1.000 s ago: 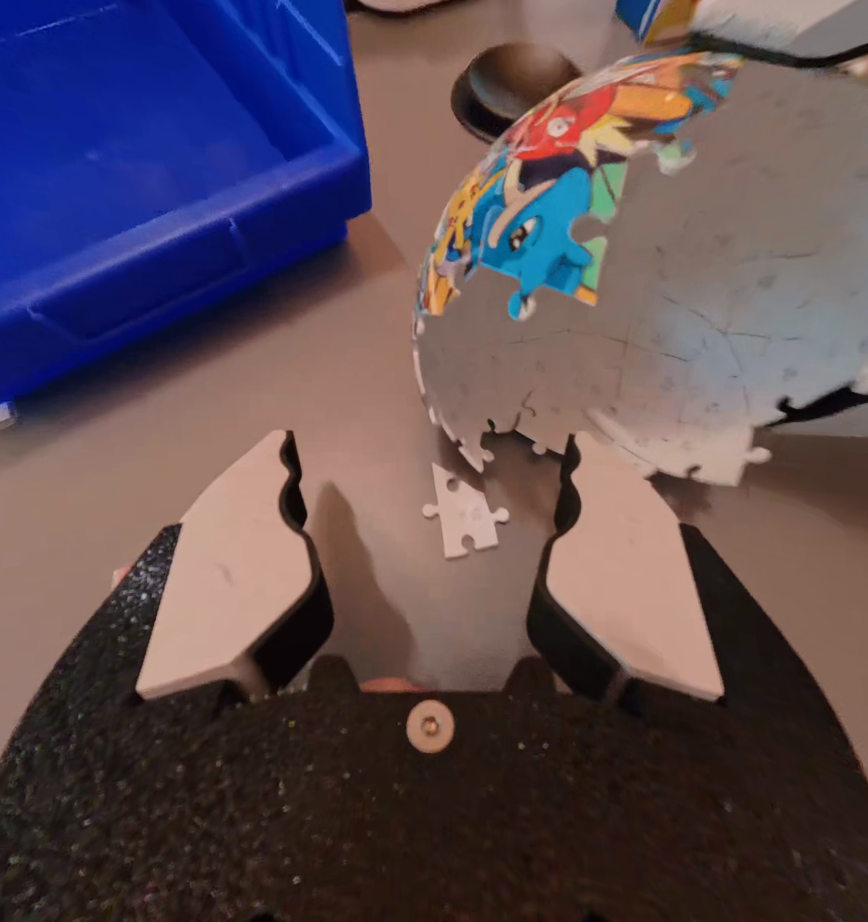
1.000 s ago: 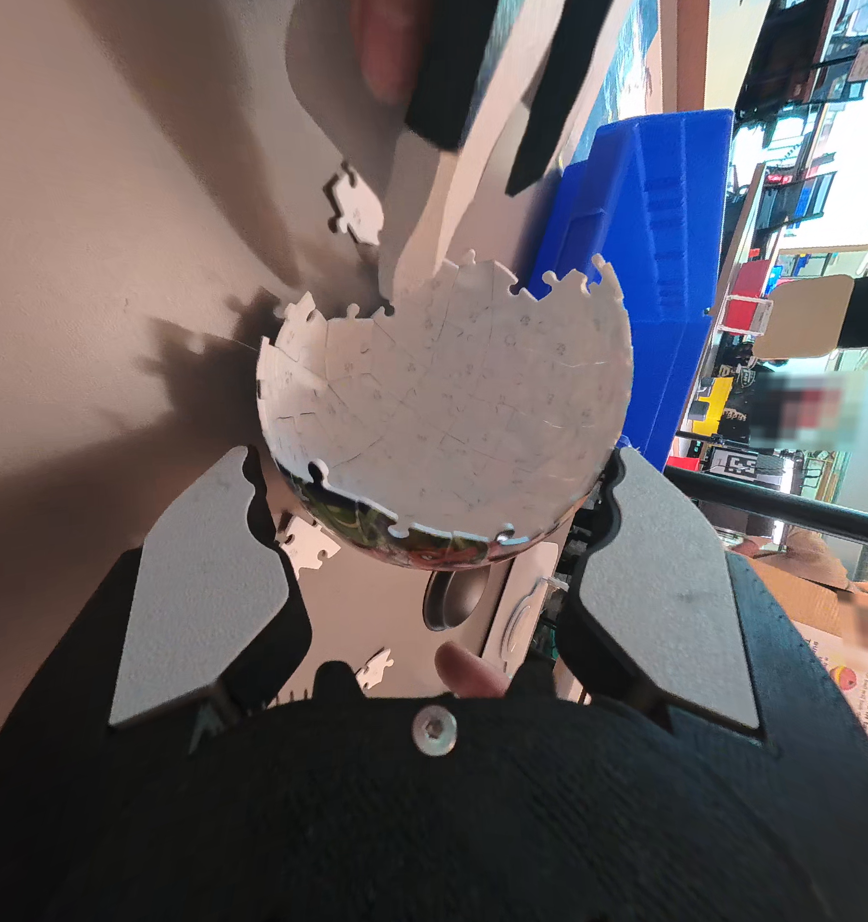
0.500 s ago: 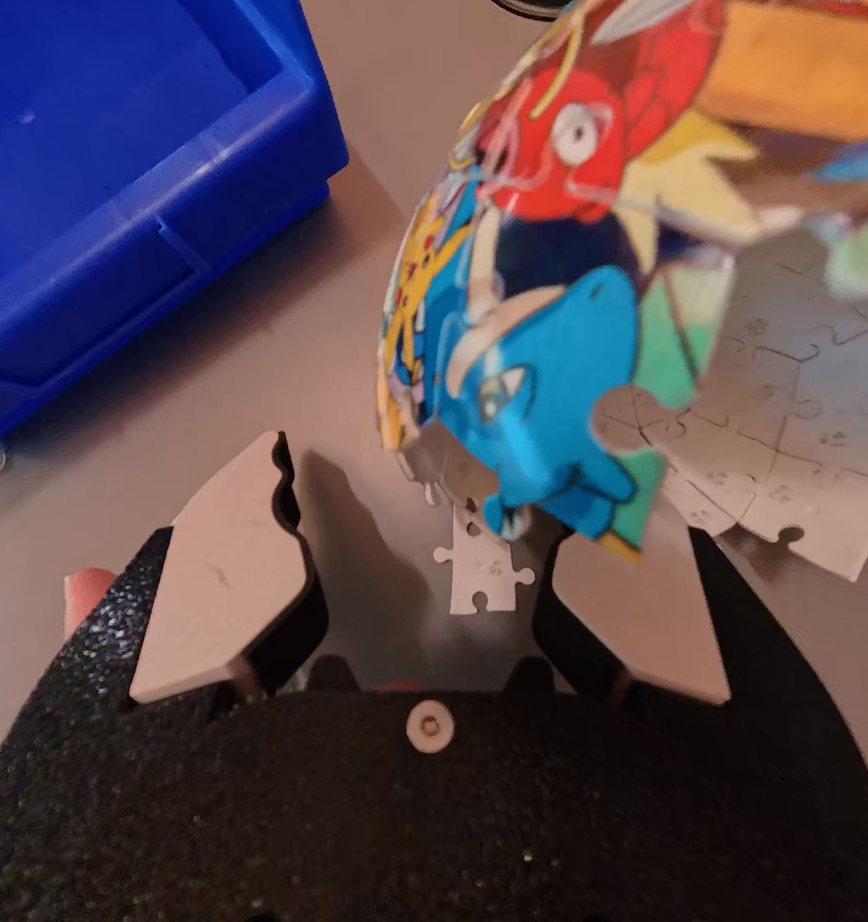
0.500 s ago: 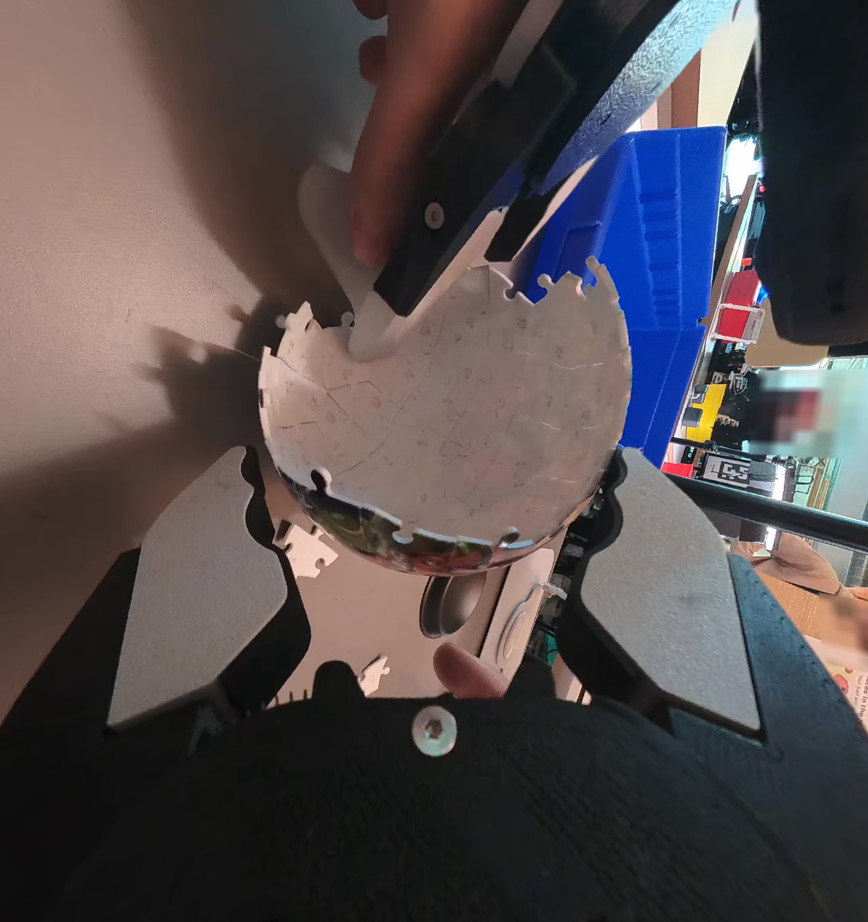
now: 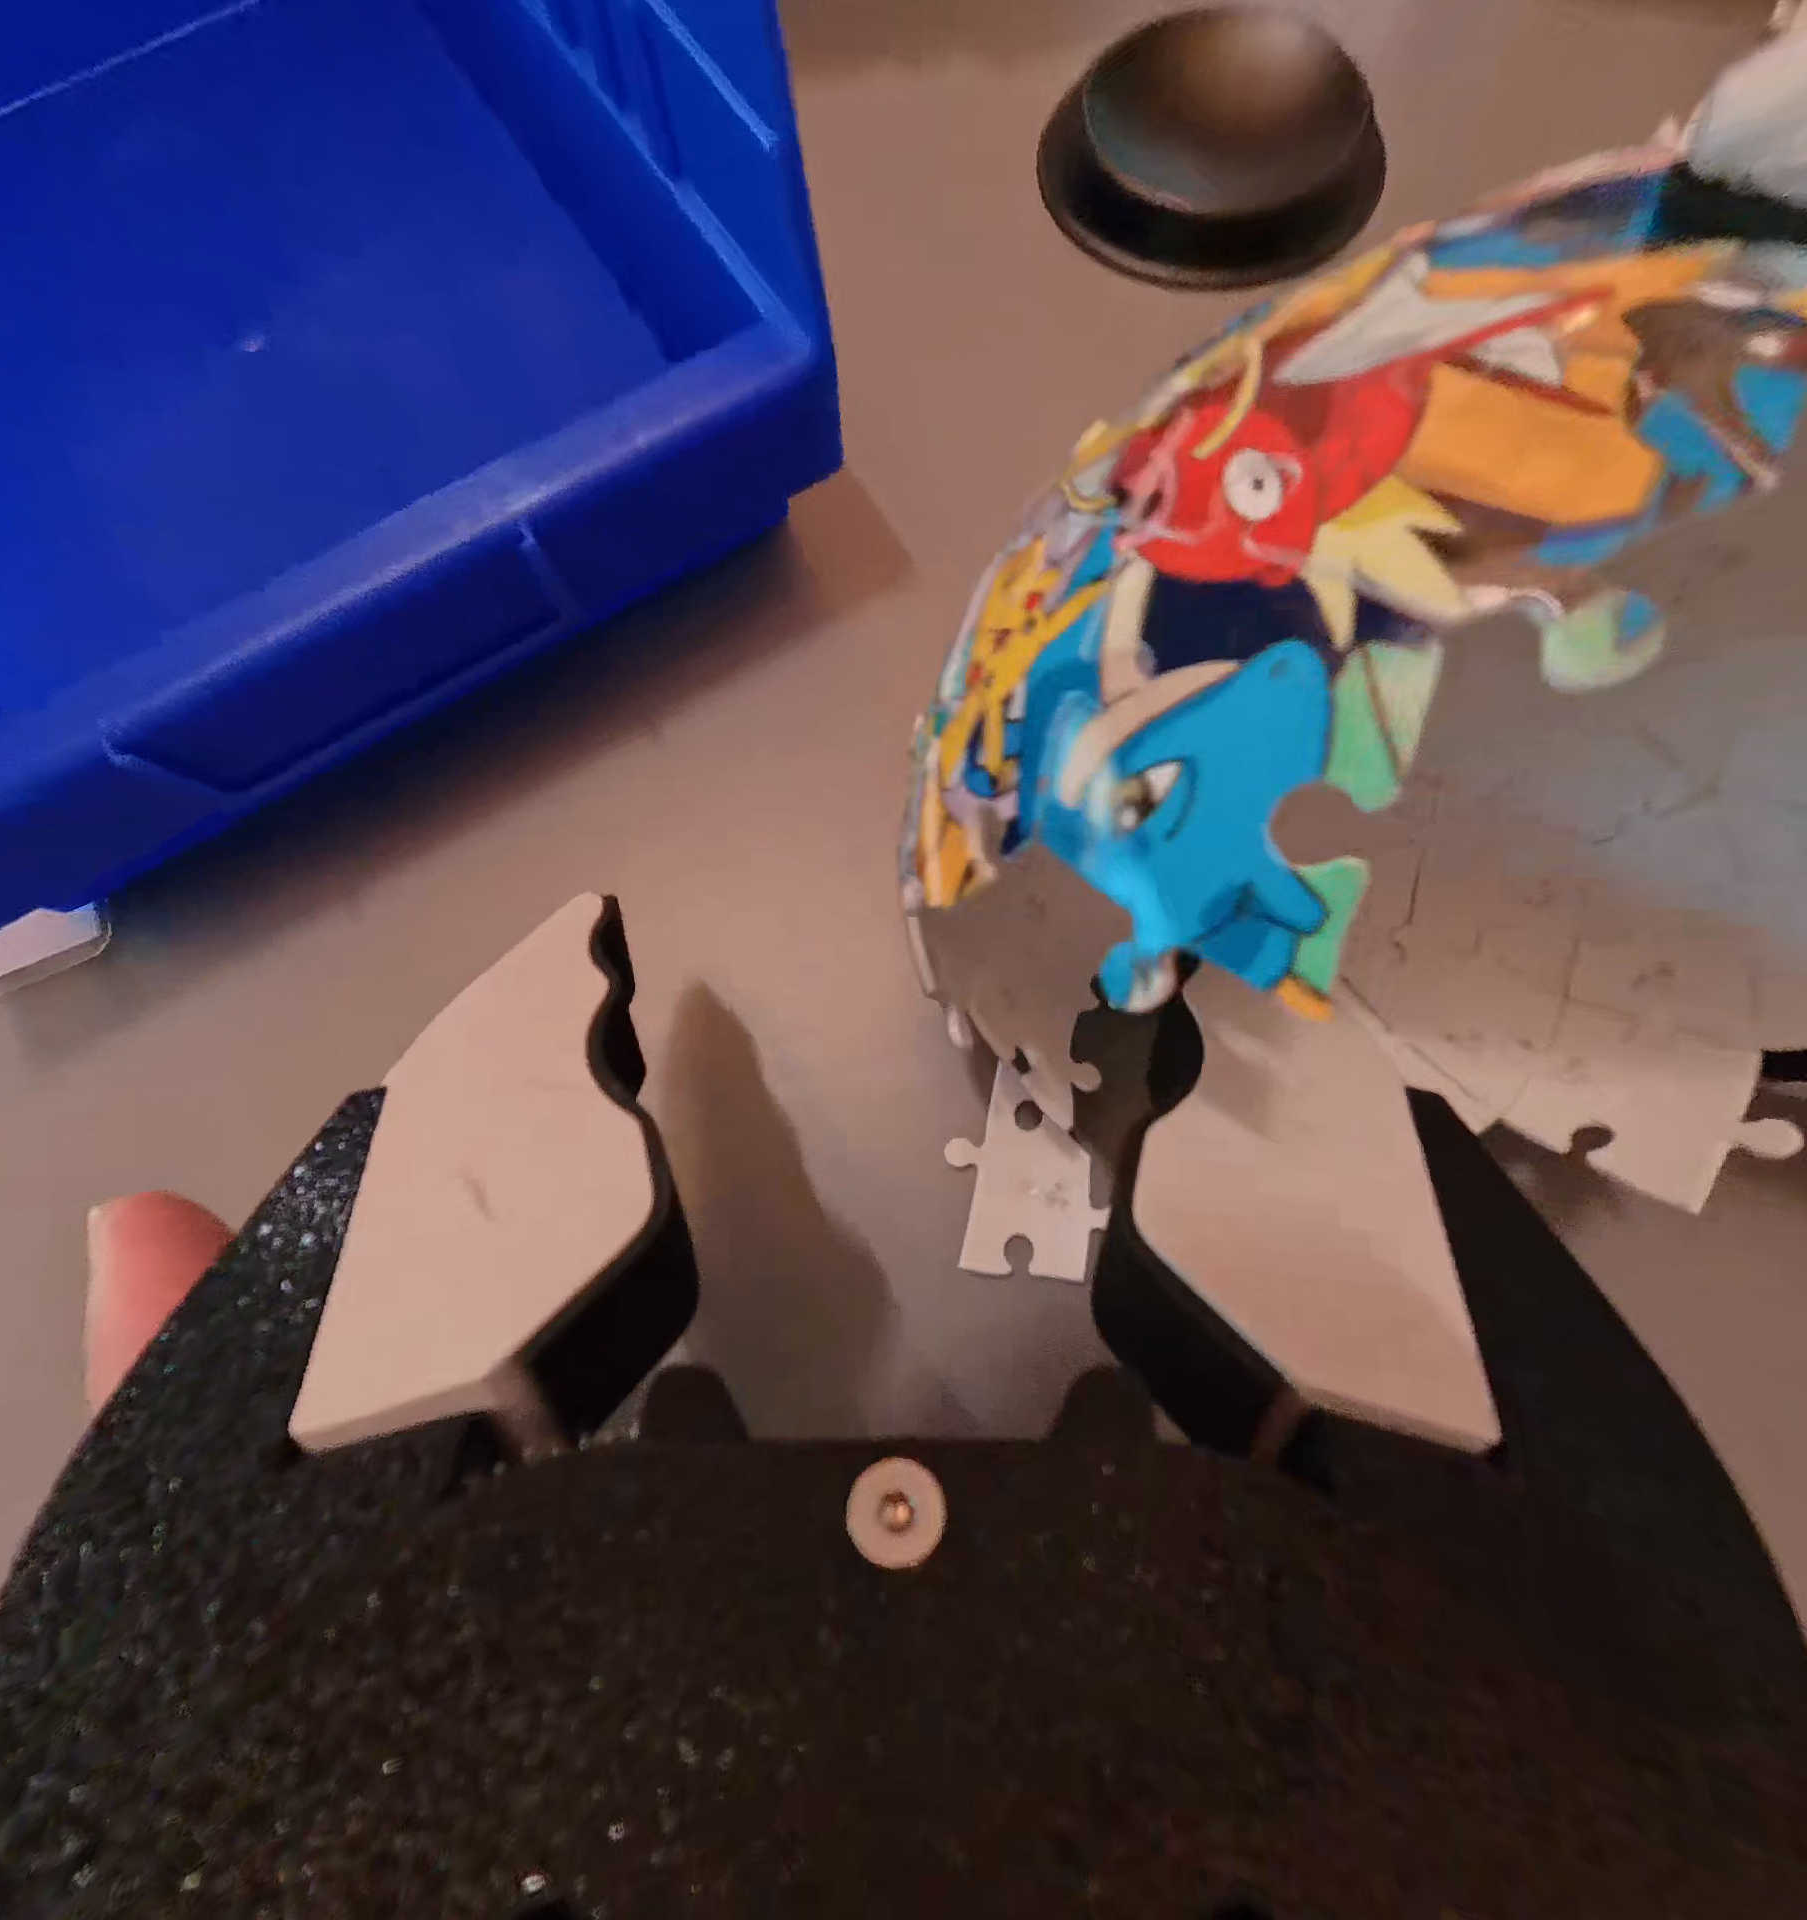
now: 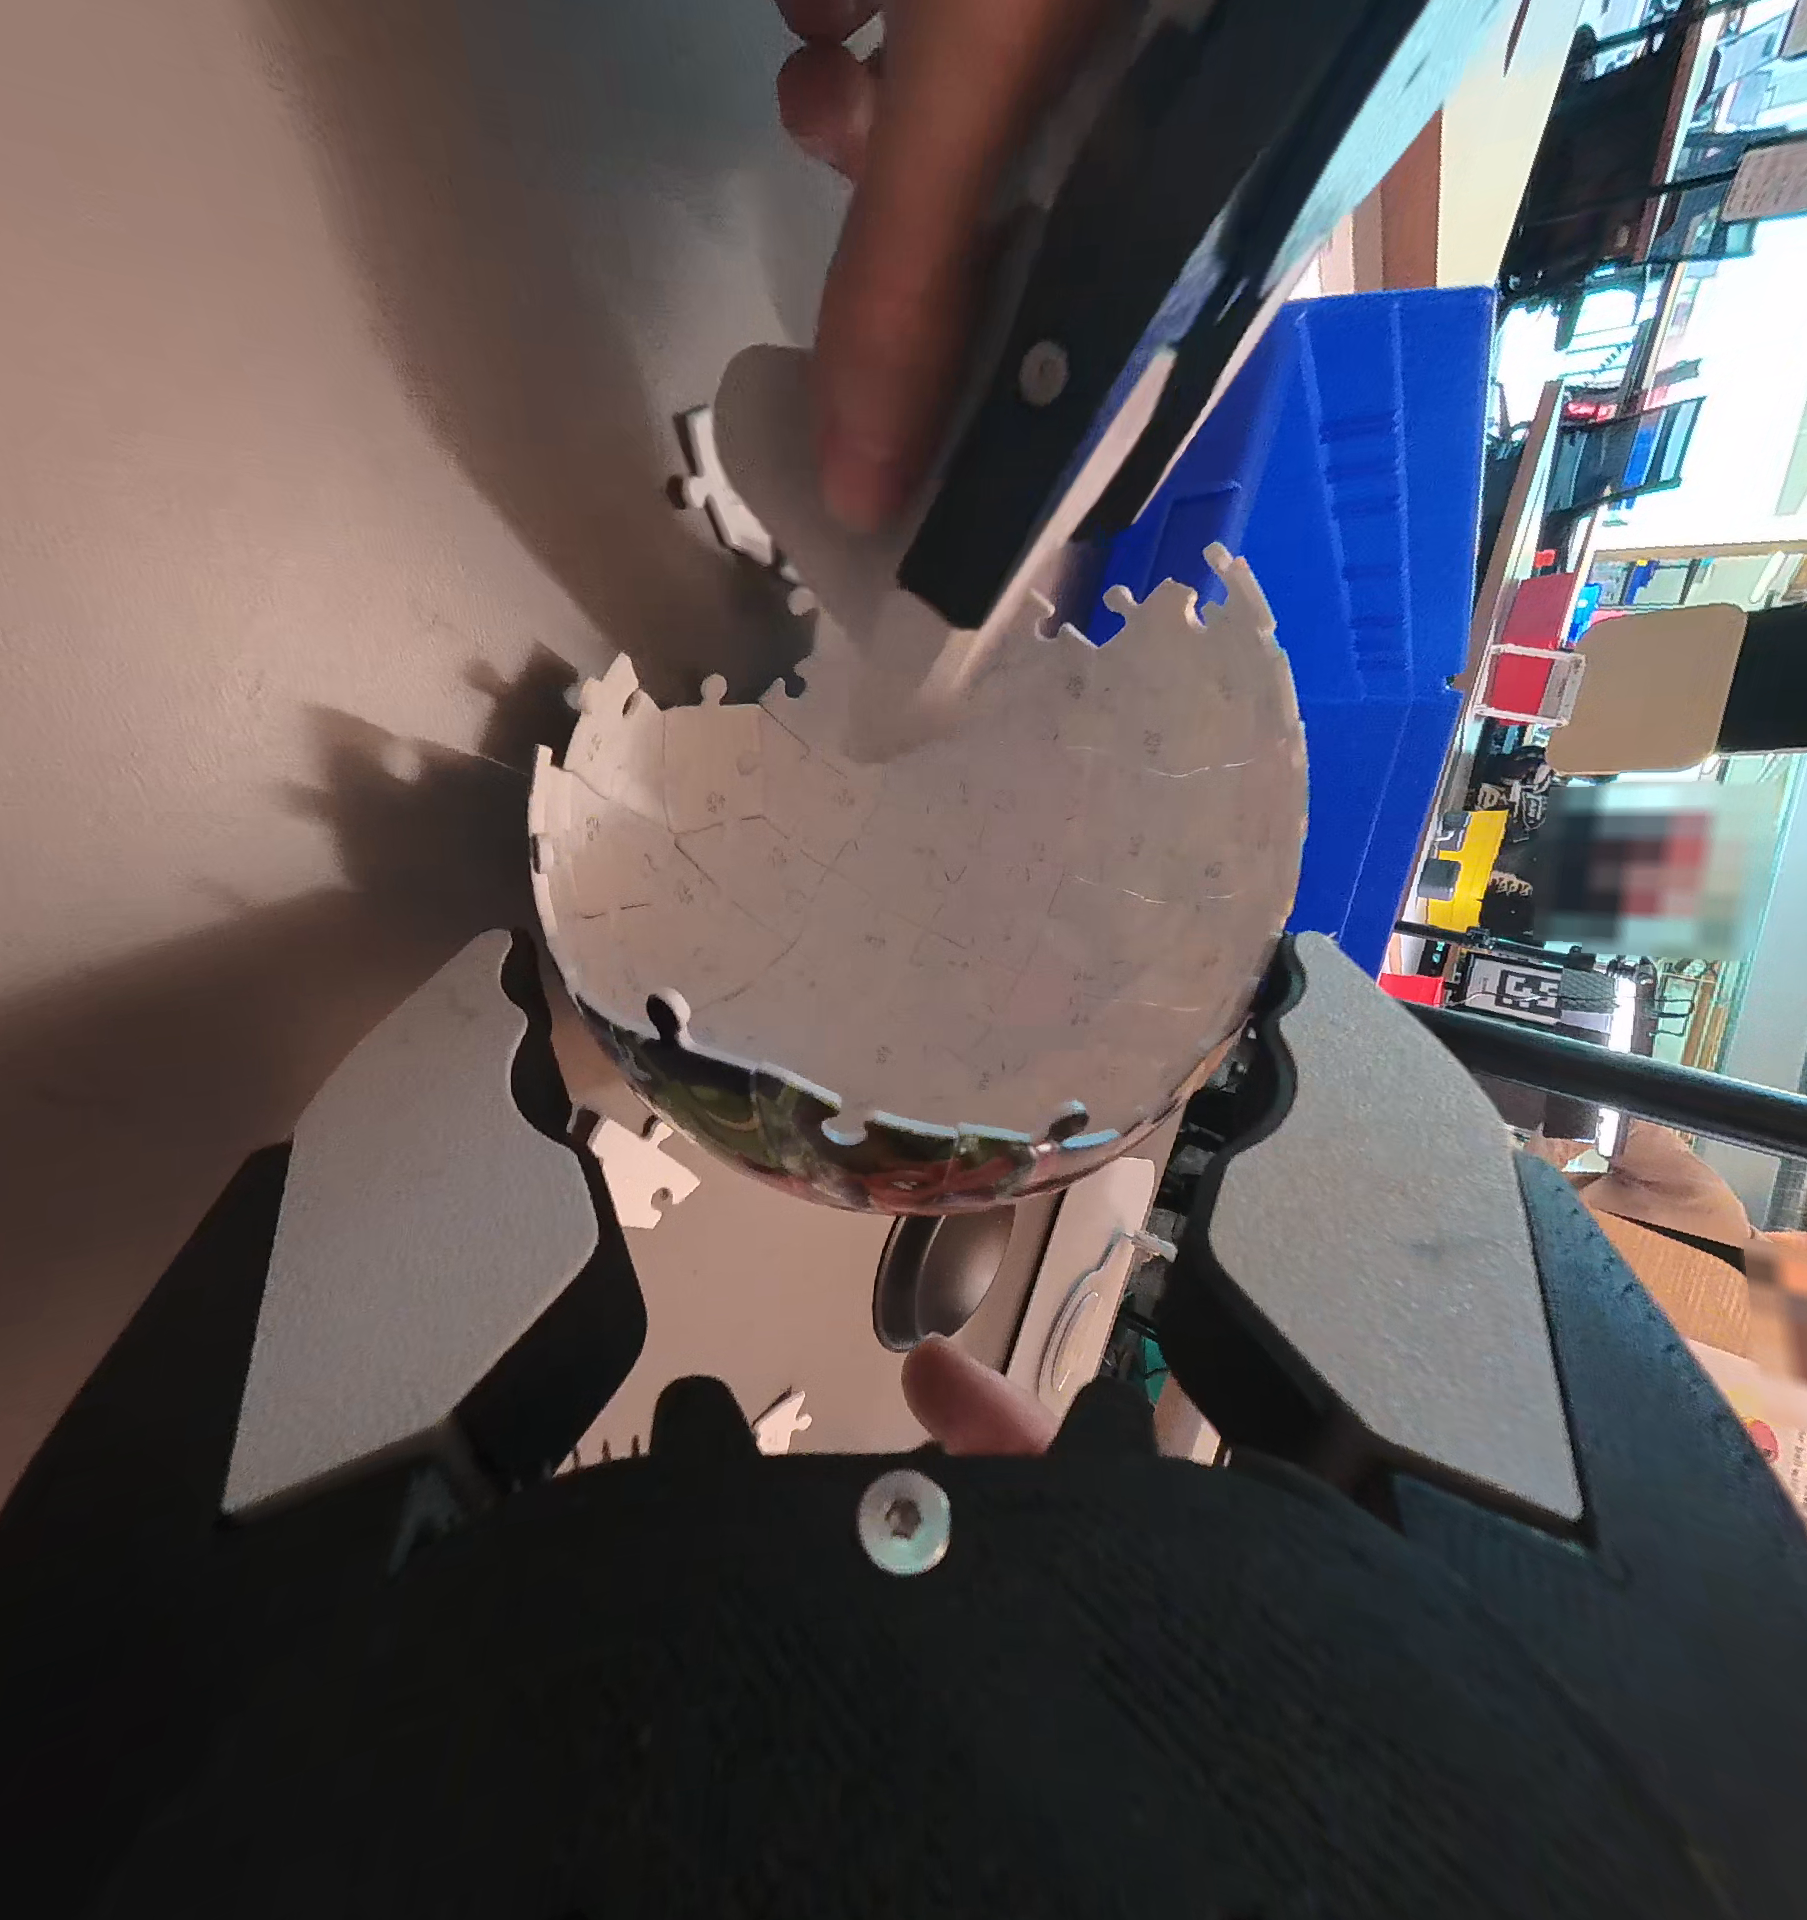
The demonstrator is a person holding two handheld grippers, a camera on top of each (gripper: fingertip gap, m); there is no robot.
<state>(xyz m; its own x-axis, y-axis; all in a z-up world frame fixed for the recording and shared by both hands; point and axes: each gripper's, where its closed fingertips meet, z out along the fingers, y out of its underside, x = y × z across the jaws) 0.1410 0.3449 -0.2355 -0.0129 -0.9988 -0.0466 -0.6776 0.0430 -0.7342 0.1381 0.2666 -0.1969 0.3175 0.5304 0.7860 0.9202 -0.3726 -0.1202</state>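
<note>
A half-sphere jigsaw shell (image 6: 909, 883), white inside and with colourful cartoon print outside, sits between my right gripper's (image 6: 904, 961) fingers, which are shut on its sides and hold it above the grey table. In the left wrist view the shell (image 5: 1242, 675) is at the right. My left gripper (image 5: 894, 977) is open, and its right fingertip touches the shell's lower rim. A loose white puzzle piece (image 5: 1034, 1195) lies on the table just inside that finger. In the right wrist view the left gripper (image 6: 909, 665) reaches into the shell's far rim from above.
A blue plastic bin (image 5: 307, 416) stands at the far left, and also shows in the right wrist view (image 6: 1377, 623). A black round stand (image 5: 1211, 156) sits behind the shell. Loose white pieces (image 6: 639, 1164) (image 6: 712, 488) lie on the table (image 5: 826, 675). Shelves and clutter lie beyond the table edge. About 5 centimeters separates my left fingertips from the loose white puzzle piece (image 5: 1034, 1195).
My left gripper pushed in close to the shell, then drew back slightly; its right finger now rests at the rim. The right gripper keeps the shell still.
</note>
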